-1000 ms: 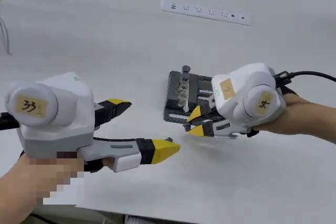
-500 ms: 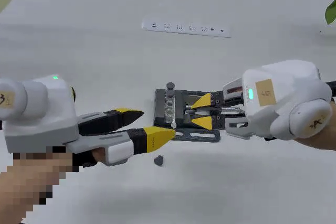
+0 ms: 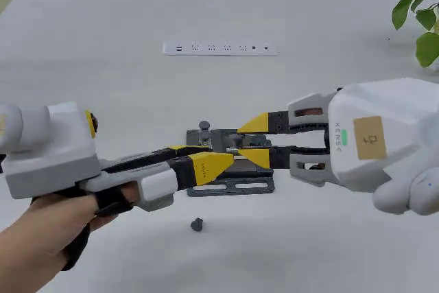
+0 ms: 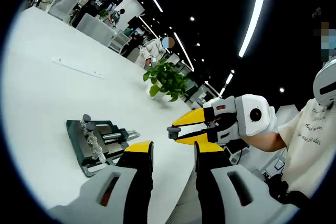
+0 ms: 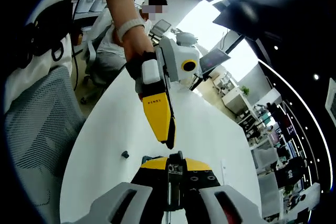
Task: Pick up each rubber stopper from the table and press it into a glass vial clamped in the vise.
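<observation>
My right gripper (image 3: 239, 143) is in the air in front of the black vise (image 3: 240, 184), shut on a small dark rubber stopper (image 3: 235, 145); the same stopper (image 4: 173, 132) sits at its yellow tips in the left gripper view. My left gripper (image 3: 217, 156) stands open and holds nothing, its tips close to the right gripper's. A row of glass vials (image 4: 92, 138) is clamped in the vise (image 4: 79, 148), the far ones capped with a stopper (image 3: 204, 126). One loose stopper (image 3: 197, 224) lies on the table in front of the vise.
A white power strip (image 3: 219, 49) lies at the back of the white table (image 3: 103, 73). A green plant (image 3: 417, 22) stands at the far right. People and desks fill the room behind.
The right gripper has risen from the table beside the vise with a stopper in it. Both grippers' tips have come together in front of the vise. The head camera has shifted.
</observation>
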### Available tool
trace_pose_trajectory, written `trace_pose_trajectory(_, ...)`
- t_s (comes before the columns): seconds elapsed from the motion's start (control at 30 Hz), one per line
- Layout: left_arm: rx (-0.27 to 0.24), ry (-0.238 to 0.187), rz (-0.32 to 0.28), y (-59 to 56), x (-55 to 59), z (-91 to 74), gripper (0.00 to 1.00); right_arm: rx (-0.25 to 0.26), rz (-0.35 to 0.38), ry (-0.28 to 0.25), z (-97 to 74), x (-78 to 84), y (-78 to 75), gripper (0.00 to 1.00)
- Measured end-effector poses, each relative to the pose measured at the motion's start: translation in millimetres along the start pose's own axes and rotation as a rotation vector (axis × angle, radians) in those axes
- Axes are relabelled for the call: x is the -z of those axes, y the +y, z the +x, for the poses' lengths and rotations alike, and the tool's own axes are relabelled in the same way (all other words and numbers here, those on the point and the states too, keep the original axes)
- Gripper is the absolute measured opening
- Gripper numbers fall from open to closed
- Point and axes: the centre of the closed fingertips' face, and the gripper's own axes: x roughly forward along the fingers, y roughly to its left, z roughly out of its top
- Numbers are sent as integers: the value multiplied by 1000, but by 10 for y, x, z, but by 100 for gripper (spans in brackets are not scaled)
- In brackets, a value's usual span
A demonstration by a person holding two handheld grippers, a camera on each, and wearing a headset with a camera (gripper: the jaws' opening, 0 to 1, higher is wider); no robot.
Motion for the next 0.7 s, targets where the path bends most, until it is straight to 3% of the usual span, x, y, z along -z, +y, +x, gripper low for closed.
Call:
trace_pose_trajectory(0.27, 61, 10, -25, -112, -27, 113, 16, 26, -10, -14, -82, -75, -46, 5)
trace_pose_trajectory(0.7, 118, 19, -66, -203, -26, 92, 4, 22, -30, -30, -128, -160, -14, 5)
